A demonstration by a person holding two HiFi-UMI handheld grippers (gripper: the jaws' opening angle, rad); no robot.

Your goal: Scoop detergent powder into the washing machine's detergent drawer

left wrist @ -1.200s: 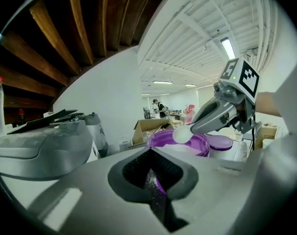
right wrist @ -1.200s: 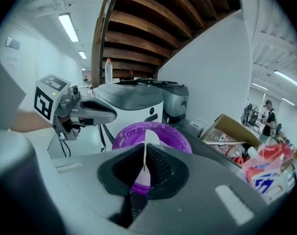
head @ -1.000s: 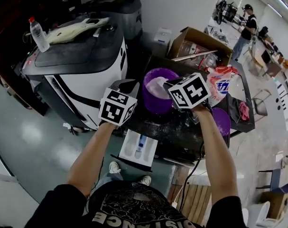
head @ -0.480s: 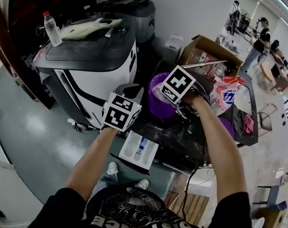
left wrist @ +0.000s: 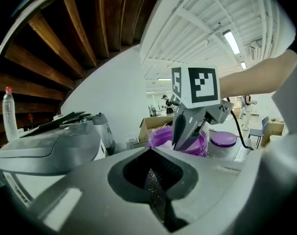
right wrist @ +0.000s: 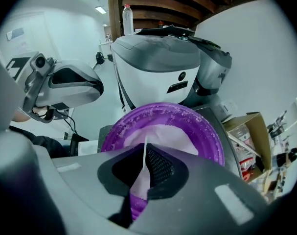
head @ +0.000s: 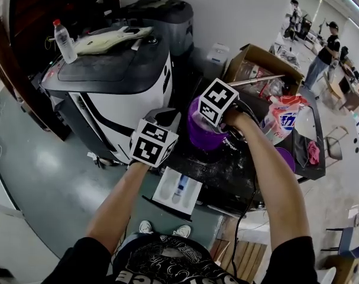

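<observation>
A purple bucket (head: 198,136) holding white detergent powder (right wrist: 160,133) stands on the dark table beside the white and black washing machine (head: 117,93). My right gripper (right wrist: 145,156) points down over the bucket's mouth, shut on a thin white scoop (right wrist: 145,151) seen edge-on. From the left gripper view its jaws (left wrist: 187,137) hang just above the purple rim. My left gripper (left wrist: 151,169) is shut and empty, held in front of the machine, left of the bucket. The detergent drawer (head: 178,189) stands pulled out below, with white compartments and a blue part.
A detergent bag (head: 283,116) and a purple lid (head: 287,157) lie on the table to the right. An open cardboard box (head: 259,64) sits behind. A water bottle (head: 63,40) and a flat white thing rest on the machine's top. People stand far back right.
My right gripper has swung left from above the table to over the purple bucket and tipped downward. The left gripper has hardly moved.
</observation>
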